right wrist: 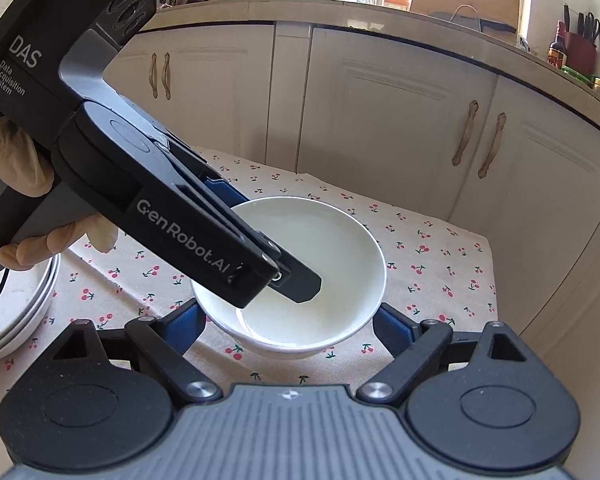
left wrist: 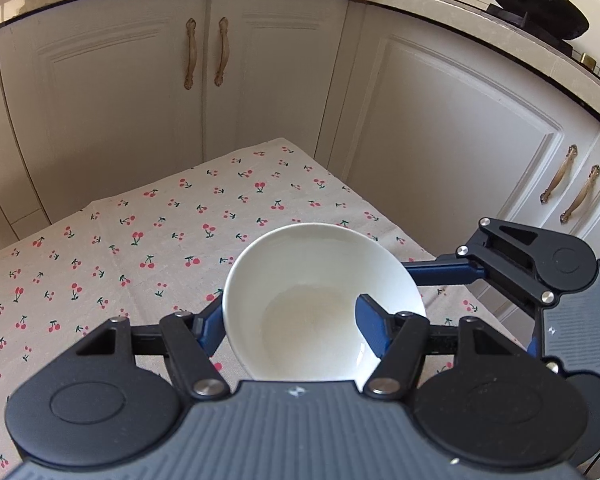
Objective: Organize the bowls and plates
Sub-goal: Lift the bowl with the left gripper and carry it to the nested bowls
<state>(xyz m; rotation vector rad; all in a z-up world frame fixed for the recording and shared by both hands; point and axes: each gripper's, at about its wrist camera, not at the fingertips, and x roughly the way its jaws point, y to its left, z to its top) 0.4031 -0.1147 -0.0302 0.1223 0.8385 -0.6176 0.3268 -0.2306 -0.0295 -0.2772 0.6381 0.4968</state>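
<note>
Left gripper (left wrist: 290, 330): jaws closed on the rim of the white bowl (left wrist: 320, 304), one finger inside the wall, one outside. Bowl is seen tilted in the left wrist view and appears held just above the table (left wrist: 100, 264); contact with the cloth cannot be told.

Right gripper (right wrist: 288, 326): jaws wide, one finger either side of the bowl's base; whether the pads touch it cannot be told. Gloved hand (right wrist: 28, 184) is seen on the left gripper's handle.

Table is covered by a beige cloth (right wrist: 432, 264) printed with red cherries, creased in places. A stack of white plates (right wrist: 16, 312) is set at its left edge.

Beyond the table, cream cabinets (left wrist: 112, 92) with ornate brass handles are set under a pale worktop (right wrist: 380, 20). Bottles, a knife block and a cutting board are lined along it; a black wok (left wrist: 536, 2) sits at the right.
</note>
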